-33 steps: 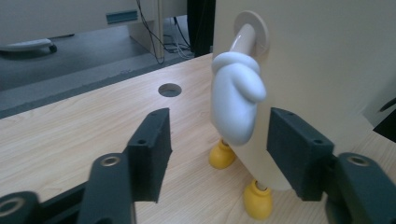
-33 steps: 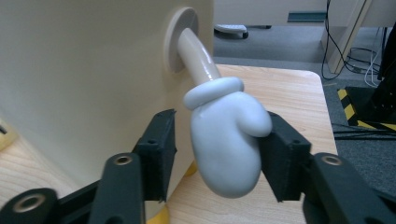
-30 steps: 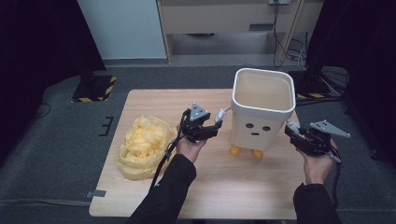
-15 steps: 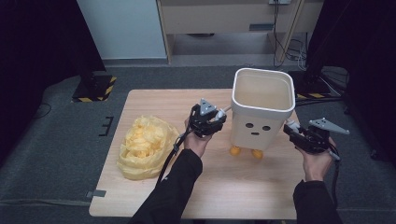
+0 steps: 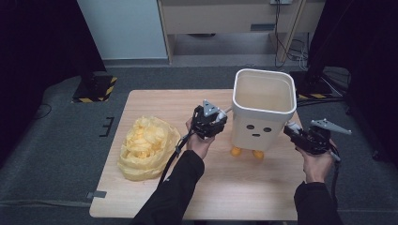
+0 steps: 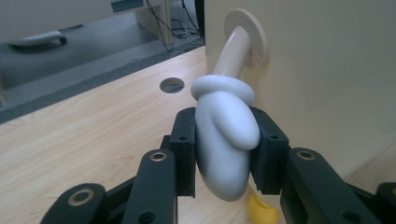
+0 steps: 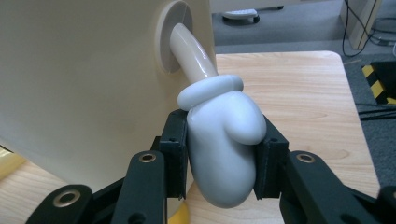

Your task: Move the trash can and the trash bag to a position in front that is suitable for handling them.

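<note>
Bin [image 5: 263,112], cream-coloured and shaped as a character with a printed face and two orange feet [image 5: 245,152], is stood upright on the far right part of the wooden table [image 5: 155,101], with its open mouth facing up. A mitten-shaped white handle is carried on a curved arm at each side wall, so that the body can be gripped from both sides at once. The left gripper [image 5: 210,123] is clamped on the left mitten [image 6: 225,140]; in the left gripper view, both black pads [image 6: 186,140] are seen pressed against the mitten's flanks, the jaws having just been closing onto it. The right gripper [image 5: 300,136] is clamped likewise on the right mitten [image 7: 223,149], whose thumb bulges over one pad [image 7: 267,161], its jaws too having just been closing. Each grip is taken below the ringed cuff of the mitten, where the flanks are broadest and a slip upward is checked by the cuff. A symmetric hold of this kind is judged suited to lifting or shifting the bin without tipping it. A crumpled yellow bag [image 5: 145,147] is left lying on the left part of the table, well apart from the bin, presumably to be fitted as a liner.
</note>
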A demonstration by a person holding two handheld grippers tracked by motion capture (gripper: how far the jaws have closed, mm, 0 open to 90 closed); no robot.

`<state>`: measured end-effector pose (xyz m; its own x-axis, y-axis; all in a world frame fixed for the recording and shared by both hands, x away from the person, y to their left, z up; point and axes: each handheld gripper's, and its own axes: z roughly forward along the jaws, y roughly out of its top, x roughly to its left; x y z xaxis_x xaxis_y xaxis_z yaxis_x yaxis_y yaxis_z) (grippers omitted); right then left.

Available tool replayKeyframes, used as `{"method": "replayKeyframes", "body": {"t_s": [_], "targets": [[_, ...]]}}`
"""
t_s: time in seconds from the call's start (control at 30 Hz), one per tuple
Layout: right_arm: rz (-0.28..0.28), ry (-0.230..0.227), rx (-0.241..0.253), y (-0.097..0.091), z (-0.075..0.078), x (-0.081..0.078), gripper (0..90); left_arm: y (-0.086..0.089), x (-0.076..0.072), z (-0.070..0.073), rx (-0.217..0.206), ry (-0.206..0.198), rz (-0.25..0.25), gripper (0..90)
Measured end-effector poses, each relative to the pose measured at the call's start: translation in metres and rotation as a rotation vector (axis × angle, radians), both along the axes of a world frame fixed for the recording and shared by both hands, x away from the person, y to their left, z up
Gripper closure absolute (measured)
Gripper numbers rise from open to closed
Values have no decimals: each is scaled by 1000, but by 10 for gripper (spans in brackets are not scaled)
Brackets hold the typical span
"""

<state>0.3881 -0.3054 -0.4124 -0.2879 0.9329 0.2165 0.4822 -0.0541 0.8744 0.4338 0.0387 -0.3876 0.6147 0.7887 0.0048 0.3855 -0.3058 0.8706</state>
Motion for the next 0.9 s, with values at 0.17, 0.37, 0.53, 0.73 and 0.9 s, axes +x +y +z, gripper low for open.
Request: {"method": "replayKeyframes", "body": {"t_s": [0.17,0.37,0.53,0.73,0.9], "targets": [[19,5,31,4,-1,-2,638,7,-4,1,-14,-5,11,664],[73,11,23,24,0,-1,638,33,-14,10,5,-14,33,663],[115,0,42,45,-1,-2,638,58,-21,7,-11,-8,51,663],[193,-5,-7,80,5,-9,639,90,-34,6,-34,-1,88,663],[224,-9,-11,98,4,-14,641,112,-45,9,-32,0,111,664]]}}
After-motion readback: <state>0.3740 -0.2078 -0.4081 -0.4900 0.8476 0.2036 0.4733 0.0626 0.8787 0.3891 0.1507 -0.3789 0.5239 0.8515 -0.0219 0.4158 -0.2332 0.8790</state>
